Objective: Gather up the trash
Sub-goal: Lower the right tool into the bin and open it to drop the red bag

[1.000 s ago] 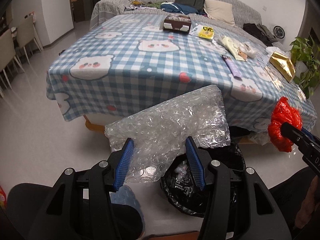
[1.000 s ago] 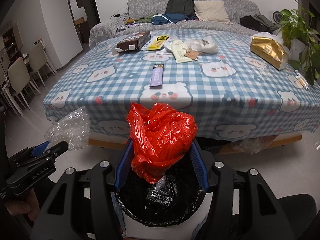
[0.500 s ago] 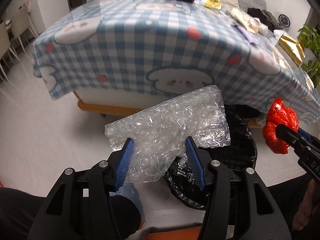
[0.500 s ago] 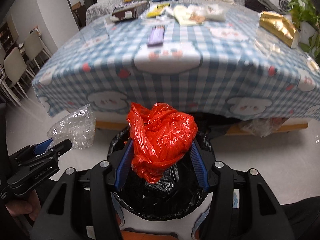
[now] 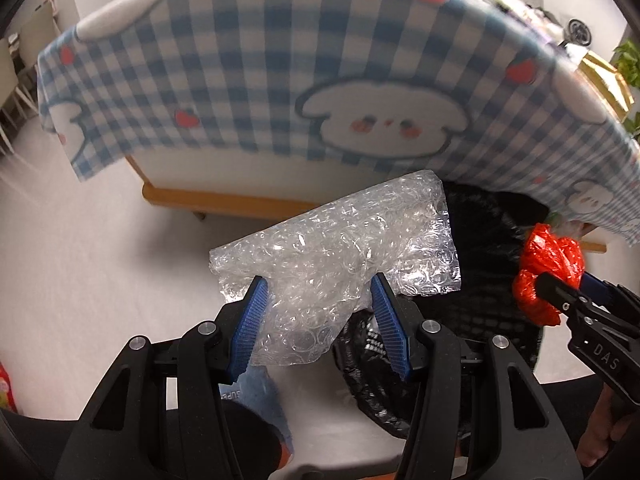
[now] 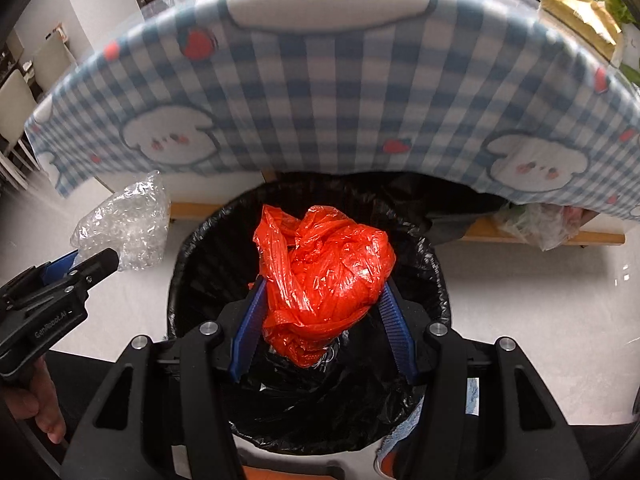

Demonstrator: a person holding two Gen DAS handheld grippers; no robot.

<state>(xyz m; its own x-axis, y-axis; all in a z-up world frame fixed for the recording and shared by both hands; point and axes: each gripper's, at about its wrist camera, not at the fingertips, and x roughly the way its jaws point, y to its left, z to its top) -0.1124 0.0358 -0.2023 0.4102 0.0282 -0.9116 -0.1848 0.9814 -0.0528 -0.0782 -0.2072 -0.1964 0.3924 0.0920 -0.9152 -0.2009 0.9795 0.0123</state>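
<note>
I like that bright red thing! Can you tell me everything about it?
The red plastic bag is thin, shiny, crinkly plastic, scrunched into a loose ball. The right gripper pinches it between blue ribbed fingers, just above the open black-lined trash bin on the floor. Only the fingers appear to touch it.

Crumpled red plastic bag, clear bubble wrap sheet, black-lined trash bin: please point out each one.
Crumpled red plastic bag (image 6: 324, 276), right wrist view, middle of the bundle.
Clear bubble wrap sheet (image 5: 340, 256), left wrist view, centre of the sheet.
Black-lined trash bin (image 6: 200, 240), right wrist view, left rim.
</note>
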